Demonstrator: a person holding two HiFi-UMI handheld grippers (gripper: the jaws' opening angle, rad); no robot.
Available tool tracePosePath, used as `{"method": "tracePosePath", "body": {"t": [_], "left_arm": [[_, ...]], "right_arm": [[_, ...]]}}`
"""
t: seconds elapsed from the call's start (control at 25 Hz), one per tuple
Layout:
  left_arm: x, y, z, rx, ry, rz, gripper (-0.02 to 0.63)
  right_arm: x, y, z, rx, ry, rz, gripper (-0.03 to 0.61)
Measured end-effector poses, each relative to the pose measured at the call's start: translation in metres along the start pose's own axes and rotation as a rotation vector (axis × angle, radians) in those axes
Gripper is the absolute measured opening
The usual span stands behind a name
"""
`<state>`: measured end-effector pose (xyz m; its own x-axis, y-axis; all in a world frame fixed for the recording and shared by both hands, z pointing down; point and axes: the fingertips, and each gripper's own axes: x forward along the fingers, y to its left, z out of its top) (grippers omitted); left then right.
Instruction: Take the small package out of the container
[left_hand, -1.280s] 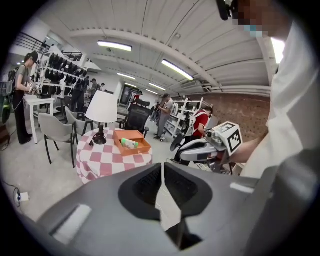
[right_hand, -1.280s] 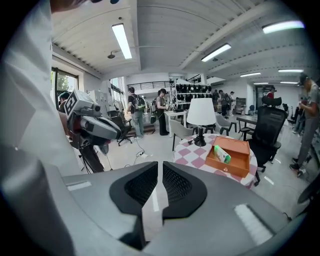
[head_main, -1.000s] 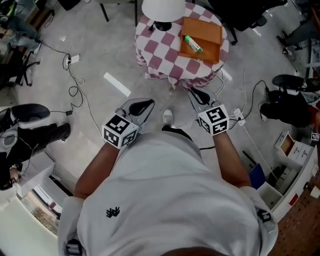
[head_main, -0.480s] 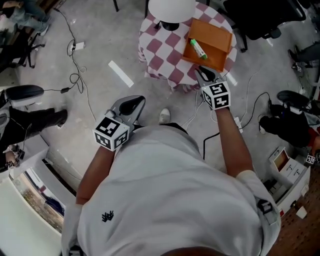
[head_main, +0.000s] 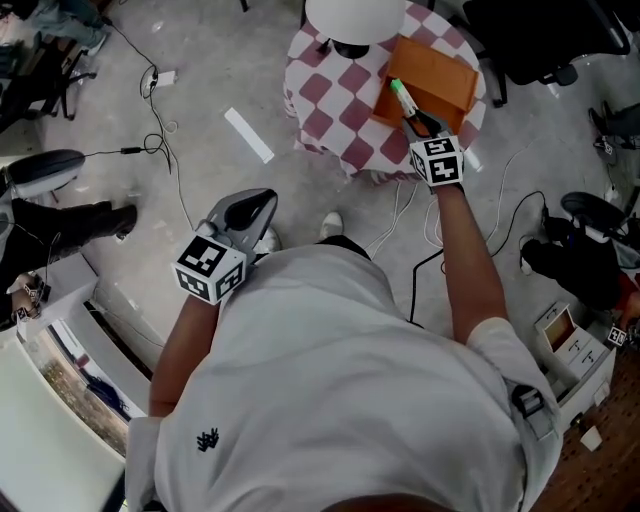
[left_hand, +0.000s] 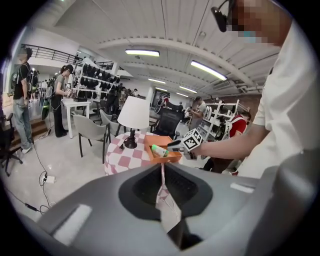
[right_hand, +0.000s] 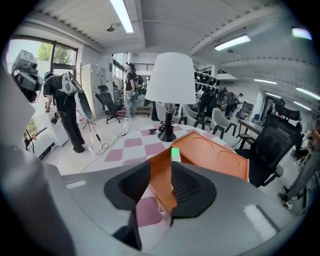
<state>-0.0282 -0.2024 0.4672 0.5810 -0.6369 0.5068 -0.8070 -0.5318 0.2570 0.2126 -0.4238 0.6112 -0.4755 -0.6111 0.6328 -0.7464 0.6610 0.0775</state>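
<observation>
Right gripper (head_main: 418, 122), jaws opening with nothing gripped, points at the green-and-white small package (head_main: 399, 93) lying just ahead of them inside the orange container (head_main: 450, 70); they should probably straddle its narrow width before closing, while the left gripper (head_main: 250, 208), jaws together, hangs well behind.

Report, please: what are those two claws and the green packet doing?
Right gripper over orange rectangular tray, jaws opening, nothing gripped. Left gripper shut, low. Small green-and-white package lying in tray. White lamp beside, not blocking.
</observation>
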Motion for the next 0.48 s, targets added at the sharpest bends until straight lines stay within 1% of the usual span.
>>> {"method": "tracePosePath", "body": {"t": [0.28,0.48], "left_arm": [[-0.001,0.009,-0.004,-0.017,0.015,0.039,0.057],[0.000,0.012,-0.007,-0.030,0.030,0.055,0.057]], "right_arm": [[0.035,-0.025,-0.015,-0.022,0.066,-0.016,0.137],[0.054,-0.034,-0.018,-0.051,0.103,-0.011,0.138]]}}
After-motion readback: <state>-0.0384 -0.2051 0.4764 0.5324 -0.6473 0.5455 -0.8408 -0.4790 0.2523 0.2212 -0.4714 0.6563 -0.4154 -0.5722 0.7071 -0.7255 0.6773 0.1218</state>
